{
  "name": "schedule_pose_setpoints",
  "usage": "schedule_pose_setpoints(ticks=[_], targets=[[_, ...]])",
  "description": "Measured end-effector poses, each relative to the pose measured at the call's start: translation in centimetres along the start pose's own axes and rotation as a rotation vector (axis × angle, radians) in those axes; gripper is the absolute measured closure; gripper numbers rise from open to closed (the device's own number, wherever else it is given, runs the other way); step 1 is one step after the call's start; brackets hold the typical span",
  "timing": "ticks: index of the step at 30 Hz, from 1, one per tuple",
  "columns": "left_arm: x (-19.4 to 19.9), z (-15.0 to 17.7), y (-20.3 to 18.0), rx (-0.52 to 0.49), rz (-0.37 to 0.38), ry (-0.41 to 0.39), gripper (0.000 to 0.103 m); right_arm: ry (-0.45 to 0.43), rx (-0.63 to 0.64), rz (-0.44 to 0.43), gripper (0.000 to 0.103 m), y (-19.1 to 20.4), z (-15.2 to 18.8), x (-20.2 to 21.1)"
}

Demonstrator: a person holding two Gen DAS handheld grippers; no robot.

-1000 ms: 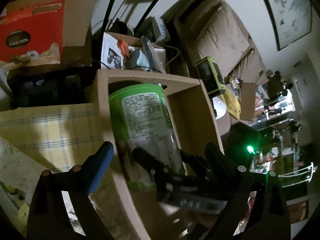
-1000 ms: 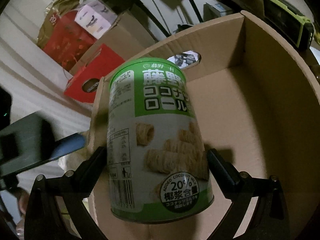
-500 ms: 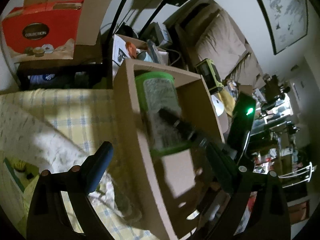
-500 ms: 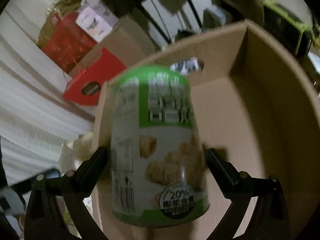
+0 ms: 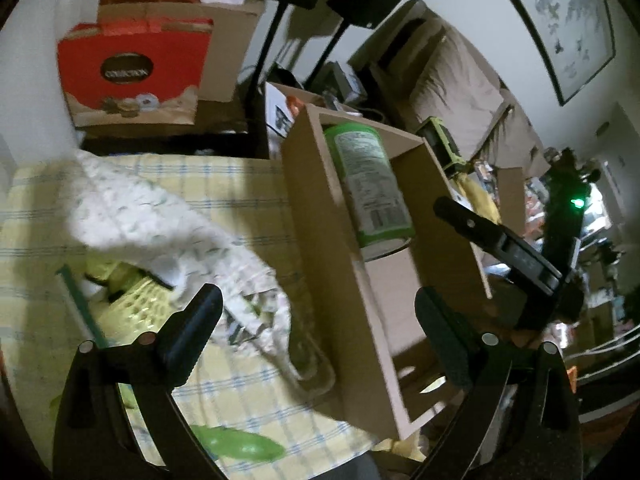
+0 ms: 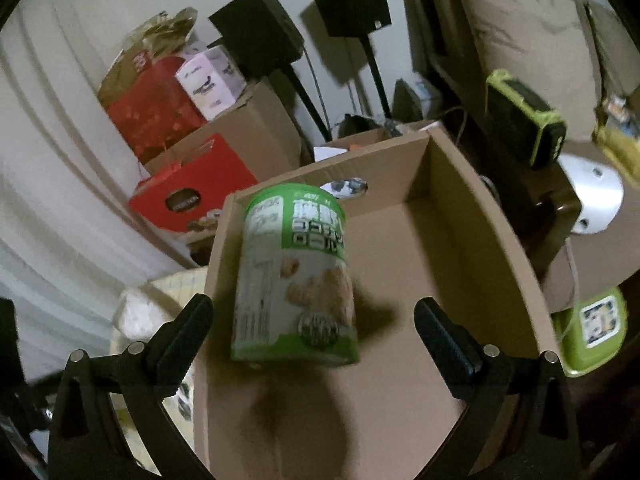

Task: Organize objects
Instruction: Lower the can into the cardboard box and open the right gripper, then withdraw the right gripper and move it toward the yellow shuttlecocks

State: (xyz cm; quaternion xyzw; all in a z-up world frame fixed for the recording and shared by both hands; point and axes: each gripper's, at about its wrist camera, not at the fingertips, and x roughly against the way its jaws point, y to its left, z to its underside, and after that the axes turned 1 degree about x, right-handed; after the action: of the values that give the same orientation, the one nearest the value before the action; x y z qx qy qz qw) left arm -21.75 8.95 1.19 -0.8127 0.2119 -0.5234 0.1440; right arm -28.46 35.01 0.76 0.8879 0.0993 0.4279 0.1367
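A green and white snack can (image 6: 296, 284) stands inside an open cardboard box (image 6: 460, 248), against its left wall near the far corner. It also shows in the left wrist view (image 5: 370, 186), inside the box (image 5: 320, 216). My right gripper (image 6: 314, 330) is open and empty, drawn back above the box with its fingers wide of the can. My left gripper (image 5: 320, 322) is open and empty, above the box's near left wall. The right gripper's fingers (image 5: 496, 240) show at the right of the left wrist view.
The box sits on a yellow checked cloth (image 5: 132, 208) with a white patterned cloth (image 5: 160, 224) heaped on it. A red gift box (image 5: 132, 68) and cartons stand behind. A green container (image 6: 592, 328) lies right of the box. Speaker stands (image 6: 360, 12) rise at the back.
My right gripper has let go of the can and pulled back. The can now stands in the box. My left gripper has drawn back and to the left.
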Motion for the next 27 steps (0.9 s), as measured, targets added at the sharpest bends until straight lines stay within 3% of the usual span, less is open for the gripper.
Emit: schedule_pose_setpoints(ticks=[11,17,27], targets=[[4.1,2.2,0.4,-0.022,-0.137,-0.137,0.006,-0.049,0.151,0.131,0.001,4.6,3.3,3.4],[5.7,4.1,0.7,-0.048,-0.232,-0.212,0.006,-0.054,0.172,0.149,0.001,6.4,5.2,5.0],[7.9,7.1,0.9,-0.075,-0.297,-0.279,0.006,-0.079,0.200,0.147,0.001,8.5,7.8,7.0]])
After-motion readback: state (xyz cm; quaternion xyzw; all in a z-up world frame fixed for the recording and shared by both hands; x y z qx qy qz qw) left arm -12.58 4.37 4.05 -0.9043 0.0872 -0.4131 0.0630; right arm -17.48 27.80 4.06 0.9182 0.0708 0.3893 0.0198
